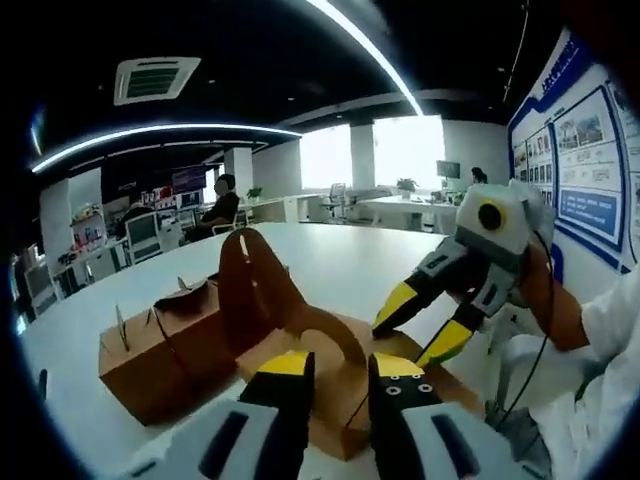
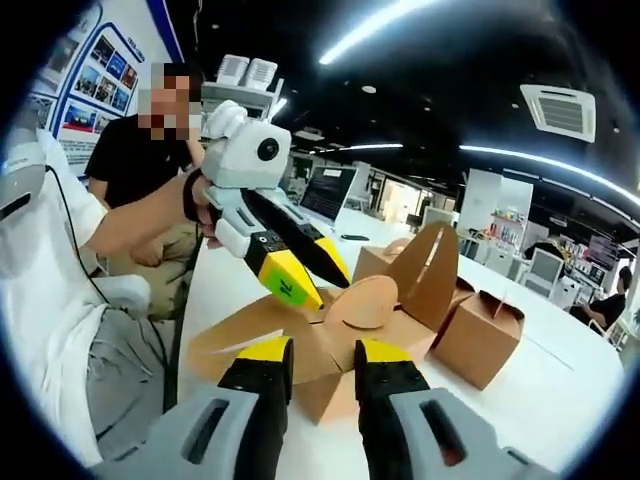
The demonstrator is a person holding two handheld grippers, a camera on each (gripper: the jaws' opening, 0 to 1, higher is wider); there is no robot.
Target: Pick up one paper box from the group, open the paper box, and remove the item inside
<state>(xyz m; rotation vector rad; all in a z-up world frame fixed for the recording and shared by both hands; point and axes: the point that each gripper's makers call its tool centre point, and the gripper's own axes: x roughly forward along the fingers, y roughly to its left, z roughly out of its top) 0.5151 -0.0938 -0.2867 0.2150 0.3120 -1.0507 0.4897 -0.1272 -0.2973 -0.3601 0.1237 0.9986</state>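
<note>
Left gripper view: the left gripper (image 1: 337, 372) rises from the lower edge, its yellow-tipped jaws set a narrow gap apart with a flap edge of the opened paper box (image 1: 330, 385) lying between them. Whether the jaws actually pinch the cardboard cannot be told, since the jaws themselves cover the contact. The box rests on the white table (image 1: 330, 255), its curved handle flap (image 1: 255, 285) standing upright. The right gripper (image 1: 418, 330) enters from the right, jaws parted, tips just above the box's far side; whether they touch it is unclear. A closed paper box (image 1: 160, 355) sits just beside the opened one, to its left. The opened box's interior is hidden by its own flaps.

Right gripper view: the right gripper (image 2: 322, 365) shows its jaws moderately apart over the spread flaps of the opened box (image 2: 300, 345), nothing seen between them. The left gripper (image 2: 305, 275) comes in from the left, its tips at a rounded flap (image 2: 365, 300); the grip point is hard to make out. Two closed boxes (image 2: 480, 335) stand behind. A seated person (image 2: 140, 170) appears at the table's end.
</note>
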